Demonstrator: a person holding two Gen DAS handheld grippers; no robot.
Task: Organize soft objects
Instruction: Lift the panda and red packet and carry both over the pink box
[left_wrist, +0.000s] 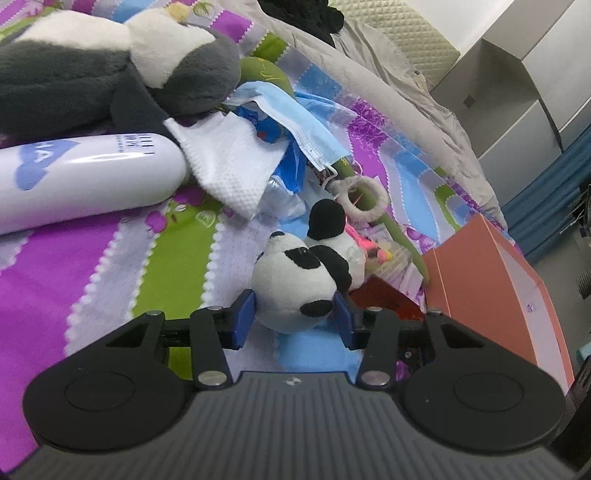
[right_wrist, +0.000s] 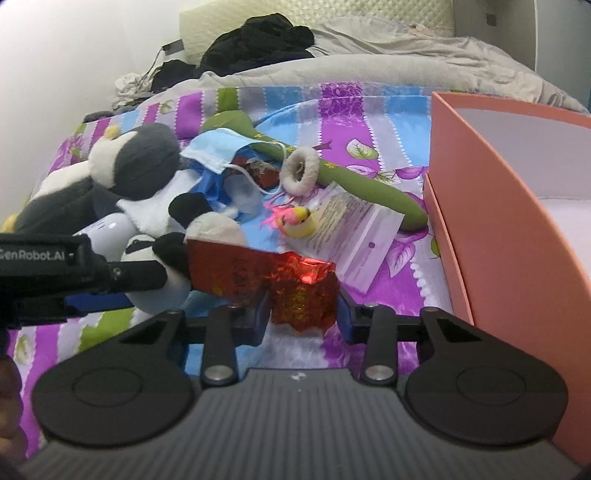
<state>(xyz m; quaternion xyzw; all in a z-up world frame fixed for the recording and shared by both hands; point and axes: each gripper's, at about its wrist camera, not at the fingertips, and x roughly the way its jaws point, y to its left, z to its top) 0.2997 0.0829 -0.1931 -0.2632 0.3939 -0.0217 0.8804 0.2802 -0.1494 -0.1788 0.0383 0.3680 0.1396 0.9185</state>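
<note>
Left gripper (left_wrist: 295, 317) pinches our panda (left_wrist: 295, 288), right gripper (right_wrist: 303, 310) clamps foil (right_wrist: 295, 288); crinkly foil may slip free near the bed's edge.

Two plush animals lay on the bed: one small panda (left_wrist: 295, 288) and one large grey-and-white penguin (left_wrist: 110, 70) behind it. Beside the penguin lay one white bottle (left_wrist: 85, 181), one white cloth (left_wrist: 229, 162) and one blue face mask (left_wrist: 295, 118). There were one long green plush stem (right_wrist: 351, 184), one fluffy ring (right_wrist: 301, 170) around it, one red foil packet (right_wrist: 291, 291), one small bird toy (right_wrist: 299, 221), one printed bag (right_wrist: 354, 236) and one orange box (right_wrist: 498, 221).
</note>
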